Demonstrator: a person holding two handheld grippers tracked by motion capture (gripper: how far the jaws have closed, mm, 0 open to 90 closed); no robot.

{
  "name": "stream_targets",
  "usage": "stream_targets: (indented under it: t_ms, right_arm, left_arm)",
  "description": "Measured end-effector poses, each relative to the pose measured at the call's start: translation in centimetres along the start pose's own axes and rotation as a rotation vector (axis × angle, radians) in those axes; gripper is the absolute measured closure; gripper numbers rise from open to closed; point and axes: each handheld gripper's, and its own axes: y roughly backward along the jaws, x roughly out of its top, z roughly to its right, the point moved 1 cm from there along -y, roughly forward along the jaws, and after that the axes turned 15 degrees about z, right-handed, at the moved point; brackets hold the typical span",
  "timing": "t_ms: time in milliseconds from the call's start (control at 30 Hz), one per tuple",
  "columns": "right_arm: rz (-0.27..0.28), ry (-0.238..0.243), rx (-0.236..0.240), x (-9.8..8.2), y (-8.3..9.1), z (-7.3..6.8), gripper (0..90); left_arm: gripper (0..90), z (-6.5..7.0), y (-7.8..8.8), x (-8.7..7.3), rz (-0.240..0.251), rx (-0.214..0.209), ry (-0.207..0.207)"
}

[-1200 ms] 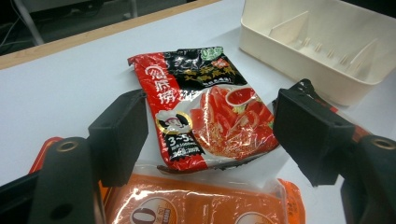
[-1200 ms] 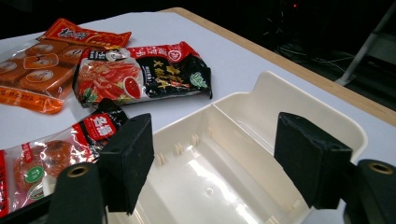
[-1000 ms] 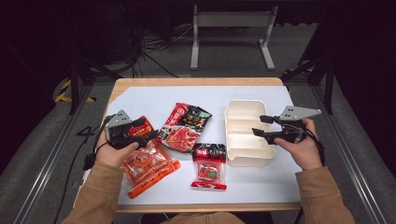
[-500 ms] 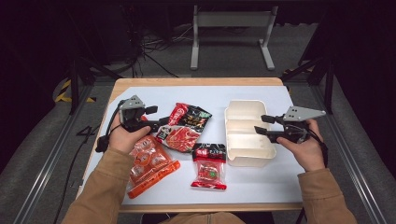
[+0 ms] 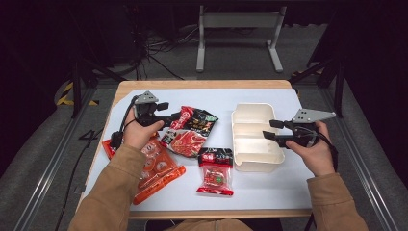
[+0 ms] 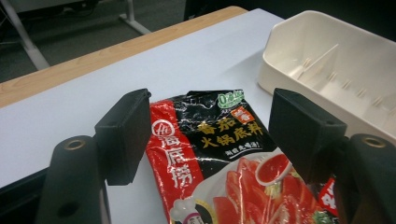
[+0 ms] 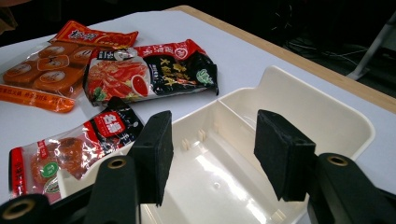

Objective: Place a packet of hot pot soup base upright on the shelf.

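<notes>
The left tool (image 5: 177,117) hangs with jaws apart at the top end of the black-and-red soup-base packet (image 5: 190,131), gripping nothing. The packet lies flat mid-surface, long axis slanting from the far right toward the near left edge.

The right tool (image 5: 268,130), jaws having just been opening, hovers empty over the white tray (image 5: 255,137).

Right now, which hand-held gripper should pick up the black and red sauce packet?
Left. The left hand-held gripper already has its open jaws on either side of the sauce packet. The right hand-held gripper hangs open over the white tray, farther away.
</notes>
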Motion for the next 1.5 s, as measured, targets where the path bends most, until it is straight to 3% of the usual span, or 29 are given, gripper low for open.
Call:
stream_targets:
  t_ms: [133, 200, 367, 733, 1100, 1500]
  right_arm:
    - [-0.002, -0.009, 0.005, 0.0, 0.0, -0.1, 46.7]
    - [0.002, -0.028, 0.017, -0.1, 0.0, -0.1, 46.5]
    - [-0.008, -0.027, 0.020, -0.3, 0.1, -0.4, 47.4]
    - [-0.016, -0.026, 0.004, -0.6, 0.8, -0.6, 48.0]
    - [-0.025, -0.034, -0.009, -1.0, 1.4, -0.9, 47.2]
    - [-0.039, -0.037, -0.011, -1.4, 1.3, -0.8, 47.3]
  left_arm:
    - [32.6, -0.6, -0.7, -0.2, -0.017, 0.003, 0.036]
    - [39.6, -0.9, -1.0, -0.3, -0.030, 0.004, 0.049]
    - [37.5, -1.7, -2.6, -0.5, -0.043, 0.012, 0.080]
    - [34.7, -2.8, -6.2, -1.8, -0.112, 0.031, 0.093]
    - [38.8, -4.2, -7.7, -4.1, -0.174, 0.046, 0.156]
    - [40.7, -4.5, -8.4, -5.1, -0.222, 0.051, 0.165]
